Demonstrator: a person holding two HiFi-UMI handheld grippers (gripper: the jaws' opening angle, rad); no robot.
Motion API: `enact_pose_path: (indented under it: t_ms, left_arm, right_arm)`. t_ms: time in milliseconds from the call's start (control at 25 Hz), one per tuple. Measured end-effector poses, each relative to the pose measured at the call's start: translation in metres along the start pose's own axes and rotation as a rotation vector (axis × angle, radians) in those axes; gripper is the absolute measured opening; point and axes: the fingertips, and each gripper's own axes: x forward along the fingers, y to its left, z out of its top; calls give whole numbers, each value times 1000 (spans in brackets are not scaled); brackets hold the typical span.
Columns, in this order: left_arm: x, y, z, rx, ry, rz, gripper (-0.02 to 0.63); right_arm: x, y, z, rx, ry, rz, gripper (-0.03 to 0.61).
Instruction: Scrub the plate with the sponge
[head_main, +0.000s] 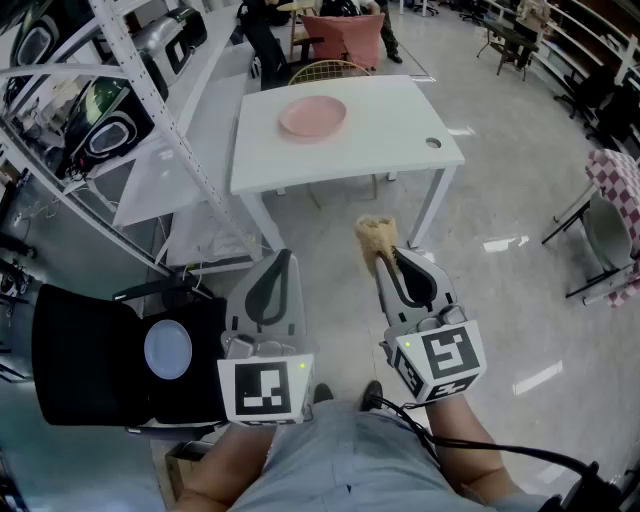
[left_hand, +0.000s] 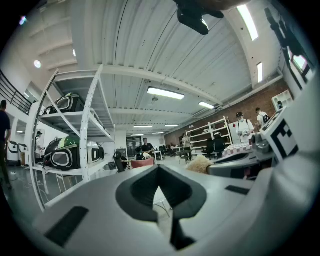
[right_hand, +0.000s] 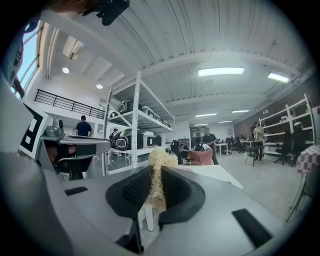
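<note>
Pink plate (head_main: 313, 117) sits on the white table (head_main: 400, 140), well ahead of both grippers. Right gripper (head_main: 388, 265) pinches a straw-coloured fibrous sponge (head_main: 375, 236), its tuft poking past the jaws. Left gripper (head_main: 280, 262), just beside it, has its jaws pressed together on nothing.

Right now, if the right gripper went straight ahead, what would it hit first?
Probably the white table, at its front edge, after a free stretch. The right gripper, shut on the sponge, looks about level with the tabletop, so it might pass just over.
</note>
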Motion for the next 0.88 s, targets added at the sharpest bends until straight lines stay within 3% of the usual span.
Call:
enact_pose_path:
  t_ms: [480,720,880]
  left_arm:
    - [16,-38,1,6,6,10,9]
    - [28,-67,-6,34,37,-1,9]
    - [42,-62,-16,15,67,12,9]
  right_arm:
    - [-14,-35,-4,10,-1,28,58]
    - [-16,-60,-11,83,-17,62,58]
    - [-2,-69,-17,104,-8,76,60]
